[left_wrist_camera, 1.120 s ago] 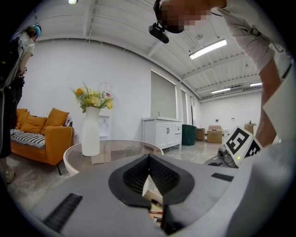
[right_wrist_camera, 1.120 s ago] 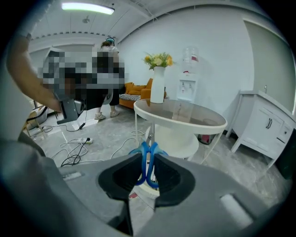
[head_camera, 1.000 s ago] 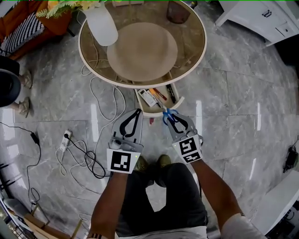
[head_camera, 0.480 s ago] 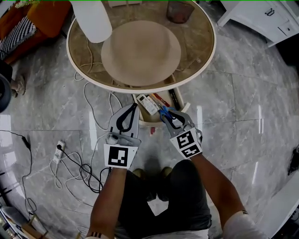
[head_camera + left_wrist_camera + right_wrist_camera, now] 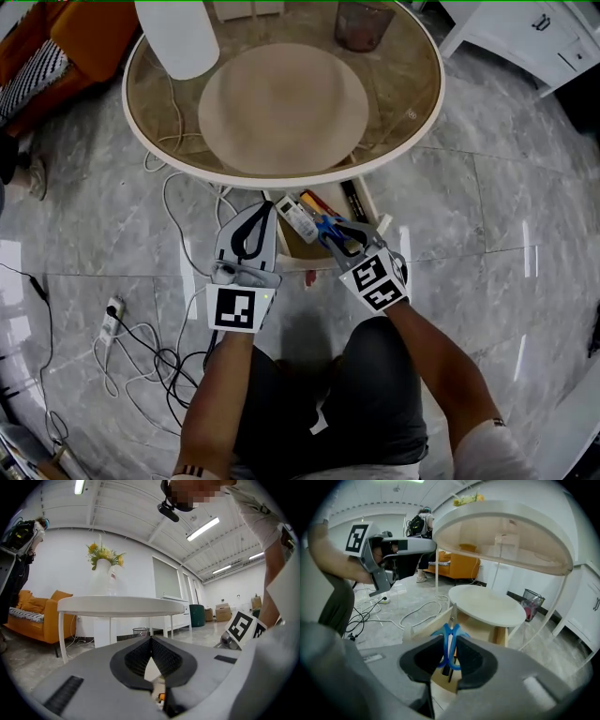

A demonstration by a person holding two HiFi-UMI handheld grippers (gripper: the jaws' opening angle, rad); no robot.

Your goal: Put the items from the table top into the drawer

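Nearest the person, the left claw (image 5: 266,212) is closed, its tips meeting with nothing between them, at the left side of the open drawer (image 5: 287,247). At the drawer's right side, the right claw (image 5: 343,234) grips blue scissors (image 5: 328,228) by the handle loops, with the blades pointing ahead out of the jaws. In the head view the scissors lie over the drawer's near end, though I cannot tell how high above it. Inside the drawer lie a white box (image 5: 300,220), red and orange pens (image 5: 316,201) and a black marker (image 5: 352,199). The drawer is pulled out from under the round worktop (image 5: 281,178). Beyond the drawer, at the worktop's far left edge, stands a white vase (image 5: 176,37).
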